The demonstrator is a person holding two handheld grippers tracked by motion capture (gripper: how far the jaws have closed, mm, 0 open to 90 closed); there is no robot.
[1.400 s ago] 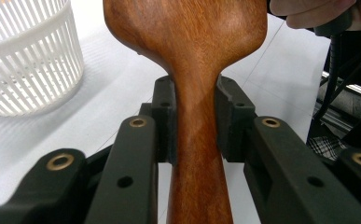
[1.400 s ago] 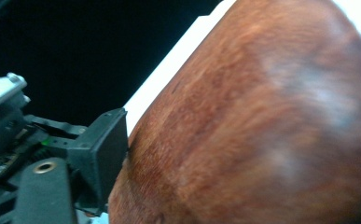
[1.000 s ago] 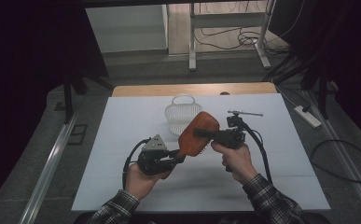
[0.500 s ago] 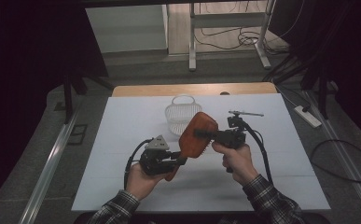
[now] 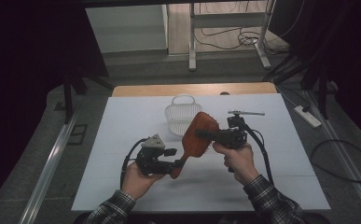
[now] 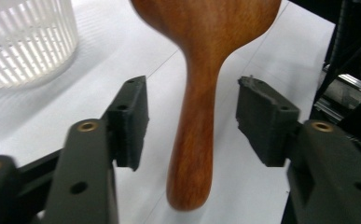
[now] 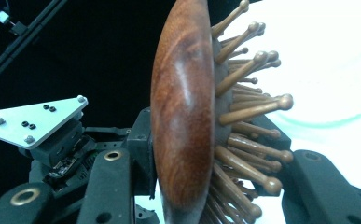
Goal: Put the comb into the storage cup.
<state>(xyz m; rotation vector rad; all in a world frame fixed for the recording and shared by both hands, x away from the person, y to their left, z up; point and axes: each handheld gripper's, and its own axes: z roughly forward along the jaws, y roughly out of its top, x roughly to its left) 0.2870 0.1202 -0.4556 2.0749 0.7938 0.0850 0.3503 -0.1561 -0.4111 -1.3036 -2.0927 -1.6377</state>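
A wooden paddle hairbrush (image 5: 197,137) hangs tilted above the white table (image 5: 117,140), its head up and its handle down to the left. My right gripper (image 5: 204,134) is shut on the head; in the right gripper view its jaws press the smooth back and the bristle side of the hairbrush (image 7: 183,116). My left gripper (image 5: 180,163) is open around the handle (image 6: 199,121), whose rounded end sits between the two pads with a gap on each side.
A white slotted plastic basket (image 5: 180,114) stands on the table just behind the brush, at upper left as the basket (image 6: 24,42) in the left gripper view. Cables and metal stand legs lie on the floor beyond the table.
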